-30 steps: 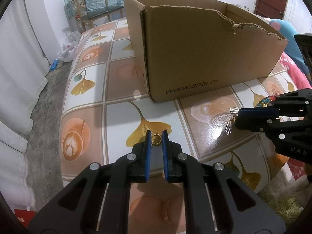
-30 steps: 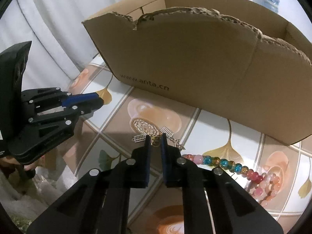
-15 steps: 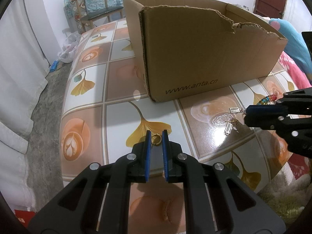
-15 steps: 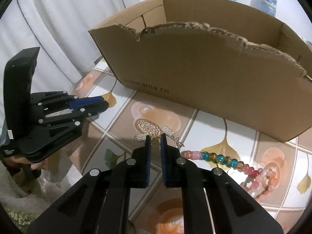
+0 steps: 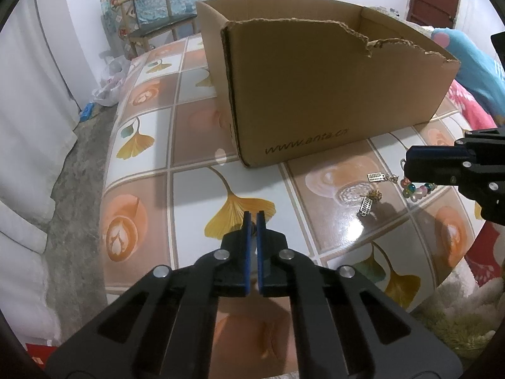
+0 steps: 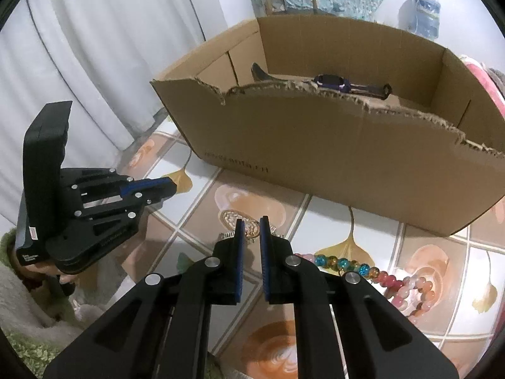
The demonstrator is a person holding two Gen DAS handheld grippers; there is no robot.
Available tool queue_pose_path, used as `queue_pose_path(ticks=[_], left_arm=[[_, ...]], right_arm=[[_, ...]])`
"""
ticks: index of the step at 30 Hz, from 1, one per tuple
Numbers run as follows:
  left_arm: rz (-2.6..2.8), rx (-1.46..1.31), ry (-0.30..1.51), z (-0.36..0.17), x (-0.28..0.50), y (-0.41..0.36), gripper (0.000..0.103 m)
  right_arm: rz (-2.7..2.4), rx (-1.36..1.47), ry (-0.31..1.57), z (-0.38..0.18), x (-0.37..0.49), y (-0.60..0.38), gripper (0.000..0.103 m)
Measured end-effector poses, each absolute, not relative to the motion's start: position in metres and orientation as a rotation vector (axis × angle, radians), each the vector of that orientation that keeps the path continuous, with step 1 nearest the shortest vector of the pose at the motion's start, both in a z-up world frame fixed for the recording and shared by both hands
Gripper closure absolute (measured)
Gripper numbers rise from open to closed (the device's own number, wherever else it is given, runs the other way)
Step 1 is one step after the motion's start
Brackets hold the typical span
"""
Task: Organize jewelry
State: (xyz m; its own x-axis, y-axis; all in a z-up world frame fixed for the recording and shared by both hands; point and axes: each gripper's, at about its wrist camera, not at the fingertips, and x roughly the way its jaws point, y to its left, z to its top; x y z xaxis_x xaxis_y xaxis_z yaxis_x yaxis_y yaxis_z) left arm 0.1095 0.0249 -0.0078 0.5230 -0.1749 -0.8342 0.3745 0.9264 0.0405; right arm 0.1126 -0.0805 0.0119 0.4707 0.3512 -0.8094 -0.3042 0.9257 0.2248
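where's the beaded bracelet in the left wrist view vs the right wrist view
Left wrist view: the beaded bracelet lies at the far right edge, partly hidden under the right hand-held gripper.
Right wrist view: lower right, on the table.
Shared landmark: the cardboard box, behind the bracelet in both.

Glossy tabletop (image 5: 195, 189); matt torn cardboard box (image 5: 315, 94).

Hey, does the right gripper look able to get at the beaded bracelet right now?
Probably yes. The beaded bracelet lies uncovered on the table beside the right gripper, clear of the cardboard box.
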Motion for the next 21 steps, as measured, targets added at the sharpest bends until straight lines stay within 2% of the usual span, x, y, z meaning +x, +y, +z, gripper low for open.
queue_pose_path(ticks=[6,10,21], left_arm=[[-0.337,0.193,0.975,-0.0036,0.1062,0.0281,0.1],[-0.339,0.193,0.975,-0.0013,0.1061,0.0288,0.089],[-0.324,0.205,1.035,-0.0089,0.1128,0.0331,0.089]], right_arm=[[0.411,0.058,0.993,0.0134,0.1094,-0.0812,0.093],[0.412,0.07,0.992,0.0129,0.1086,-0.082,0.093],[0.411,0.097,0.988,0.0113,0.1096,-0.0841,0.093]])
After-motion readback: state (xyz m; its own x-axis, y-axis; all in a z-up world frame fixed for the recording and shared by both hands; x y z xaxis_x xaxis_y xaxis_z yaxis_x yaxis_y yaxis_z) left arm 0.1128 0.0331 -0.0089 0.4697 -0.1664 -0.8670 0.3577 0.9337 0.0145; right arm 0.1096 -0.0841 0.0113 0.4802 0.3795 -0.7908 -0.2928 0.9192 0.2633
